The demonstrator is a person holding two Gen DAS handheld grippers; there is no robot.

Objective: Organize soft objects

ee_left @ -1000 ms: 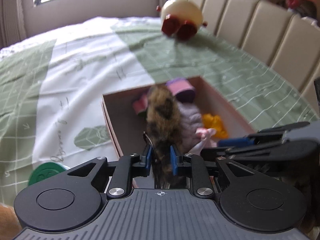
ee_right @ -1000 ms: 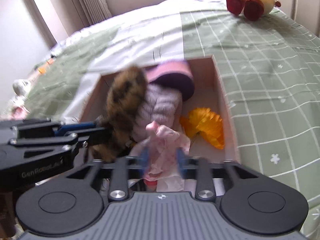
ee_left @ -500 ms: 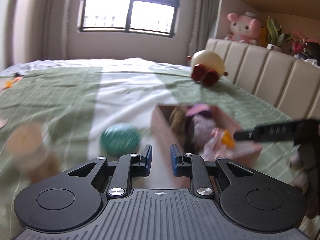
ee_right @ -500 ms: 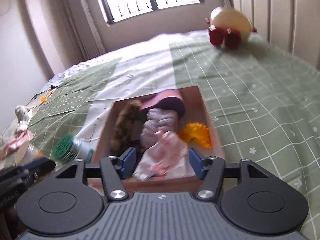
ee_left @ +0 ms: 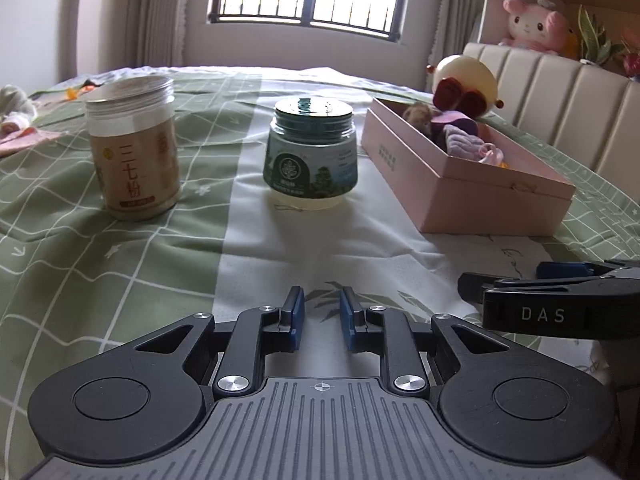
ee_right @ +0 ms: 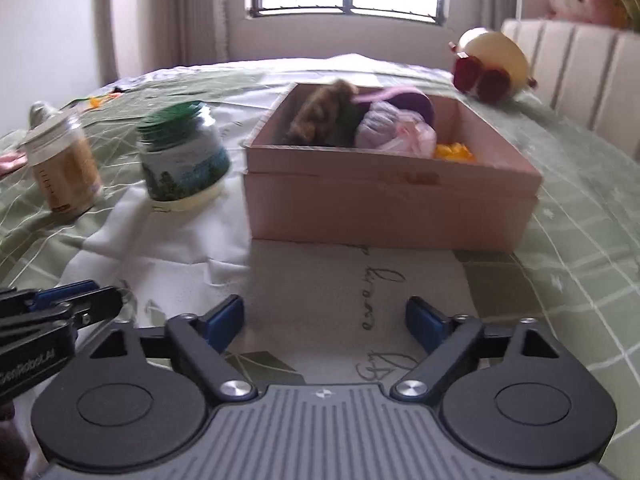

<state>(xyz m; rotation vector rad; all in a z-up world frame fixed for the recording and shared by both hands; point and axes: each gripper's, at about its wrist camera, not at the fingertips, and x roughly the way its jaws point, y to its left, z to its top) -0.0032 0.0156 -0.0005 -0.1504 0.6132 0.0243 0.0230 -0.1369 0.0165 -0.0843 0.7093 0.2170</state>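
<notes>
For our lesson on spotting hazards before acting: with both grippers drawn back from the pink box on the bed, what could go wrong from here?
1. The brown furry toy pokes above the rim of the pink box; it might tip out if the box is nudged.
2. The green-lidded jar and the tan jar stand on soft bedding; a passing left hand-held gripper could topple them.

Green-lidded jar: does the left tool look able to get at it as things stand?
Probably yes. The green-lidded jar stands upright on the bedspread straight ahead of the left tool, nothing between them; its narrow jaws would need to open much wider first.
</notes>
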